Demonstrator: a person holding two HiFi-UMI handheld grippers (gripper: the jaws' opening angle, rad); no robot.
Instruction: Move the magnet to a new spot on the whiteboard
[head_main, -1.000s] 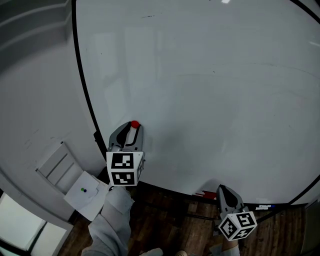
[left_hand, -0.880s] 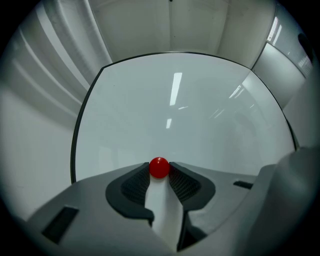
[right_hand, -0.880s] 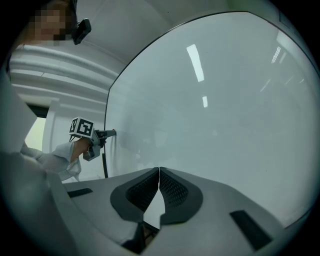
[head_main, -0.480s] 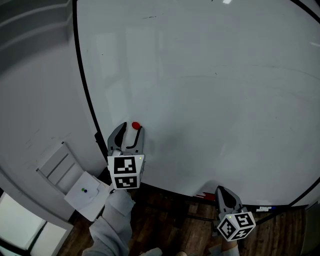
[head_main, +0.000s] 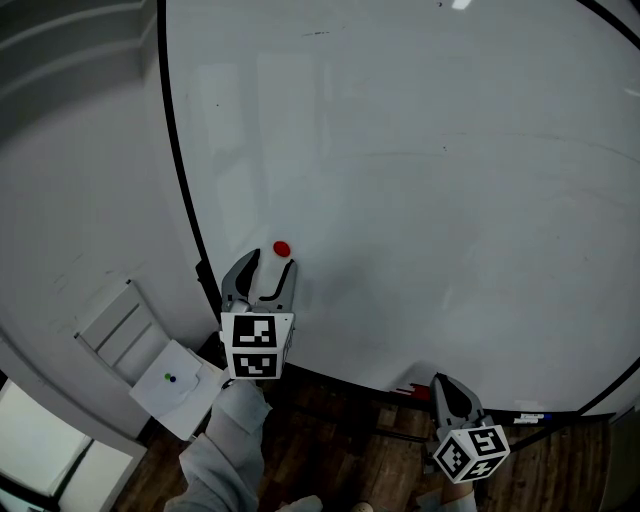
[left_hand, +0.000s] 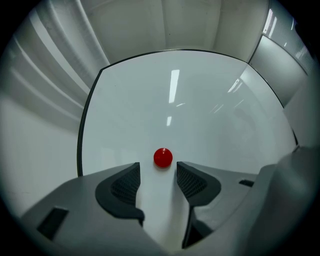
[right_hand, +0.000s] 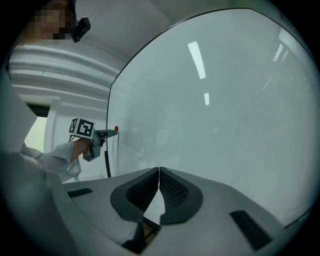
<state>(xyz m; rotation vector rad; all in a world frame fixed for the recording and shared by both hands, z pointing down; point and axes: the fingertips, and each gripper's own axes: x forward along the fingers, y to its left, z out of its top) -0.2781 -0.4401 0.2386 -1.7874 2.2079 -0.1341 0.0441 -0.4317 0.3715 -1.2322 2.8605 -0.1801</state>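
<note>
left tool (head_main: 272, 262): just opened wide, empty | magnet (head_main: 281, 249): on whiteboard (head_main: 420, 200), lower left, just past tips | right tool (head_main: 447, 385): closed, empty

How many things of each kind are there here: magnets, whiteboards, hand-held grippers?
Red magnet: 1
Whiteboard: 1
Grippers: 2 (left gripper, whose jaws have just been opening, with the magnet free on the board just past their tips; right gripper, jaws together on nothing)
Total: 4
</note>
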